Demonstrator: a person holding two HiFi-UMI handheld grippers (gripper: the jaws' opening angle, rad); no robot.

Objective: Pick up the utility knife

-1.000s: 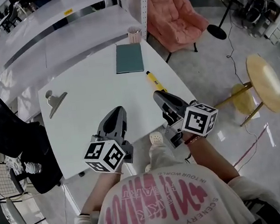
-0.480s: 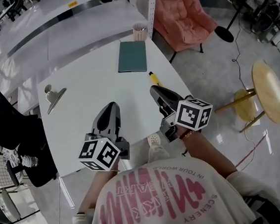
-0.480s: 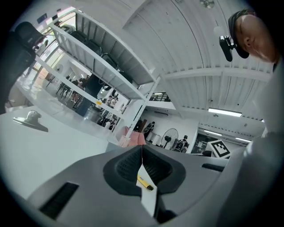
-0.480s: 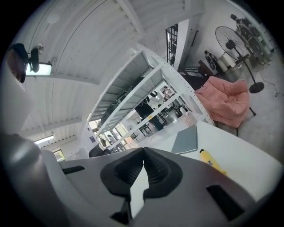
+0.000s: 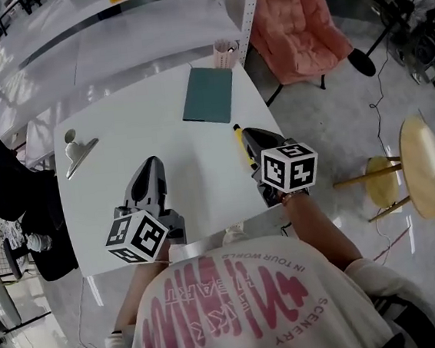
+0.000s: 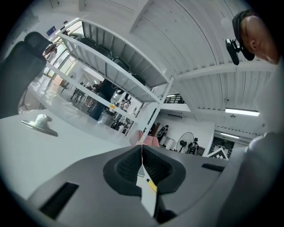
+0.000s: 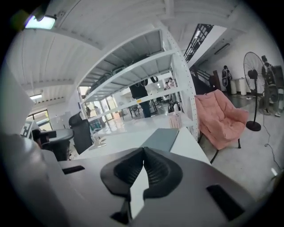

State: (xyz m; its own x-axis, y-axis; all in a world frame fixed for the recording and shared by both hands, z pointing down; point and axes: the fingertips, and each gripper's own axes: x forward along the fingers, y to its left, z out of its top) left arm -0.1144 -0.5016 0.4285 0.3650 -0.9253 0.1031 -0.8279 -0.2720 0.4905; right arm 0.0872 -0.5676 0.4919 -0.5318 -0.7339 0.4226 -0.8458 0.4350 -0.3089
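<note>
The yellow utility knife (image 5: 241,145) lies near the right edge of the white table (image 5: 175,135); its near end is hidden by my right gripper. My right gripper (image 5: 251,134) hangs just right of the knife, jaws shut and empty. In the right gripper view its jaws (image 7: 143,151) meet with nothing between them. My left gripper (image 5: 153,165) is over the table's middle, left of the knife, also shut and empty. In the left gripper view a sliver of the yellow knife (image 6: 151,185) shows below the meeting jaws (image 6: 142,146).
A green notebook (image 5: 208,95) lies at the table's far right, with a pink cup (image 5: 226,52) behind it. A metal binder clip (image 5: 79,154) sits at the far left. A pink chair (image 5: 299,28) and a round wooden stool (image 5: 422,168) stand on the floor to the right.
Both grippers have moved forward over the table. The right one has come up beside the knife and sunk lower; the left one has slid further in over the tabletop.
</note>
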